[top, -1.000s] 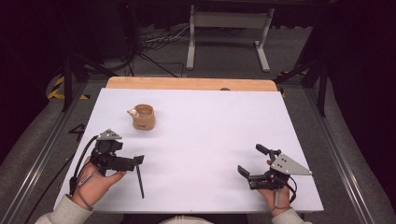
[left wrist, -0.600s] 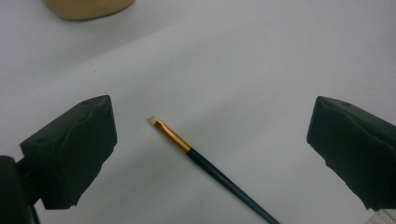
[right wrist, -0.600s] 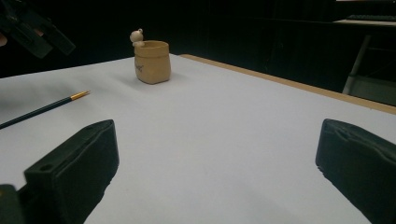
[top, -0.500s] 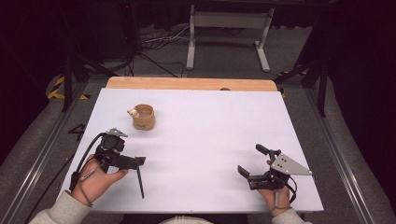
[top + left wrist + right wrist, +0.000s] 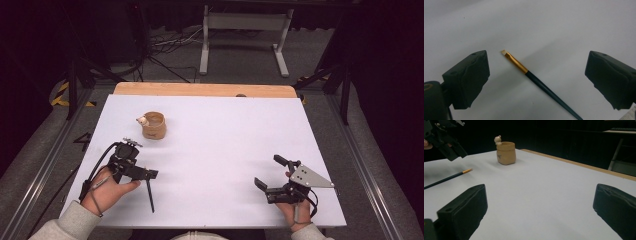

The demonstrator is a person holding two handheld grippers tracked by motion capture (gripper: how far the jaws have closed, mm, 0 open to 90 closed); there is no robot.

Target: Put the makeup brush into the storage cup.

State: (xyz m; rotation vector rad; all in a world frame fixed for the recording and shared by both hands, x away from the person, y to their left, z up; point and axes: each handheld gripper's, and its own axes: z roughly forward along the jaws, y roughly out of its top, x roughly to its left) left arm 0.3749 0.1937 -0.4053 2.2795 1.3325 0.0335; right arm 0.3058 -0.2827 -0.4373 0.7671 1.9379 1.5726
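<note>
A thin dark-handled paintbrush (image 5: 149, 195) with a gold ferrule and pale tip lies flat on the white table (image 5: 225, 135). My left gripper (image 5: 143, 174) hovers just over the brush's tip end. In the left gripper view its jaws stand wide apart, open, with the paintbrush (image 5: 524, 70) on the table between them, untouched. My right gripper (image 5: 270, 172) rests open near the front right, holding nothing. A small tan cup (image 5: 153, 125) with a little figure on its rim stands behind the left gripper. From the right gripper (image 5: 540, 202), the cup (image 5: 506, 153), paintbrush (image 5: 449, 178) and left gripper (image 5: 446, 142) show at far left.
A strip of bare wood (image 5: 200, 90) runs along the table's far edge. Beyond it are a dark floor with cables and a metal stand (image 5: 245, 40). Rails flank the table on both sides.
My left gripper has shifted slightly right, closer over the brush's tip end. The brush, the cup and the right gripper have stayed put.
</note>
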